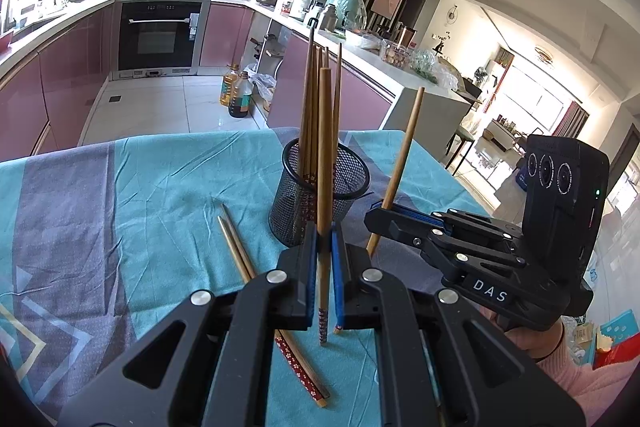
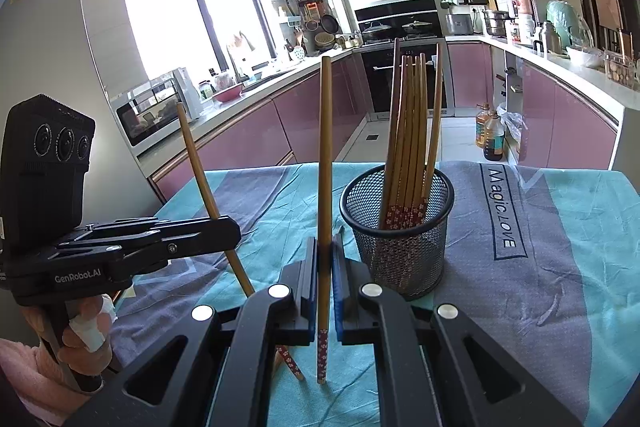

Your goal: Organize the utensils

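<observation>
You have each claw clamped tight on one upright chopstick, left claw (image 1: 325,243) and right claw (image 2: 325,255), patterned ends down, so they can drop into the mesh holder (image 2: 400,227) just ahead on the surface (image 2: 560,267).

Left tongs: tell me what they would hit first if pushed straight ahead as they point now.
Most likely the mesh cup. The left tongs, shut on an upright chopstick, aim straight at its near wall. The gap looks short, though the fisheye blurs depth.
</observation>
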Motion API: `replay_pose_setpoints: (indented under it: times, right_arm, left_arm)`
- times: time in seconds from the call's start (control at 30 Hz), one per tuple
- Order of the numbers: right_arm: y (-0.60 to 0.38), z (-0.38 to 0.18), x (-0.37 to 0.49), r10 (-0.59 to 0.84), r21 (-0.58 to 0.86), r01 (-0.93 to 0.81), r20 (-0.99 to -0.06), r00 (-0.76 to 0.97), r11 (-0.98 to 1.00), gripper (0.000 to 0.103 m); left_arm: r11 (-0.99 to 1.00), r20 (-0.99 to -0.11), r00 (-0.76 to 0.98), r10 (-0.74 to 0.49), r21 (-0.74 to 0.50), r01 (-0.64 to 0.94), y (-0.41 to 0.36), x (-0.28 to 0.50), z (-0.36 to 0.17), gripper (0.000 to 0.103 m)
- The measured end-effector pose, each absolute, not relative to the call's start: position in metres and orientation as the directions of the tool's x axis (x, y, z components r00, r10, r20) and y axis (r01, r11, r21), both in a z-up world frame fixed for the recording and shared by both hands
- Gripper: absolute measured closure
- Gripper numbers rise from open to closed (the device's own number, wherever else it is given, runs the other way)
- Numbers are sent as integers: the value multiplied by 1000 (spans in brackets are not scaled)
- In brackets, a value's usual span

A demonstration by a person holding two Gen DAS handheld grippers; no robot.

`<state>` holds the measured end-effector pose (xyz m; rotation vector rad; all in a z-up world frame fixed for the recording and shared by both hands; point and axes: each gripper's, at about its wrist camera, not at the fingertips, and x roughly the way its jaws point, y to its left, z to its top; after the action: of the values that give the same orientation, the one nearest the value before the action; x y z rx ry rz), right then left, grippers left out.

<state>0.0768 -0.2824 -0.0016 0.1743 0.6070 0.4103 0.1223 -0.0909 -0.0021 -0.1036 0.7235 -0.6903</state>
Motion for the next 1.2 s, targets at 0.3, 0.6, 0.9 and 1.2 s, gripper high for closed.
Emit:
replay_pose_setpoints:
  times: [0.3,0.6,0.9,1.2]
  right_arm:
    - [-284,0,79,420,272,-323,-511,750,907,97]
    - [-286,4,79,419,269,-324,-501,757,907,97]
    - [-286,8,79,418,264,-327,-495,762,908,97]
    - [-286,8,79,419,262,-329,-492,763,907,97]
  left_arm:
    - [774,-573,540,-616,-313,551,-95,125,0,96]
    - [772,-571,541,-617,-310,554,-97,125,1,96]
    - [770,-567,544,-618,-301,562,-100,126,4,96]
    - [770,-566,545,-618,-296,565,-99,127,6,96]
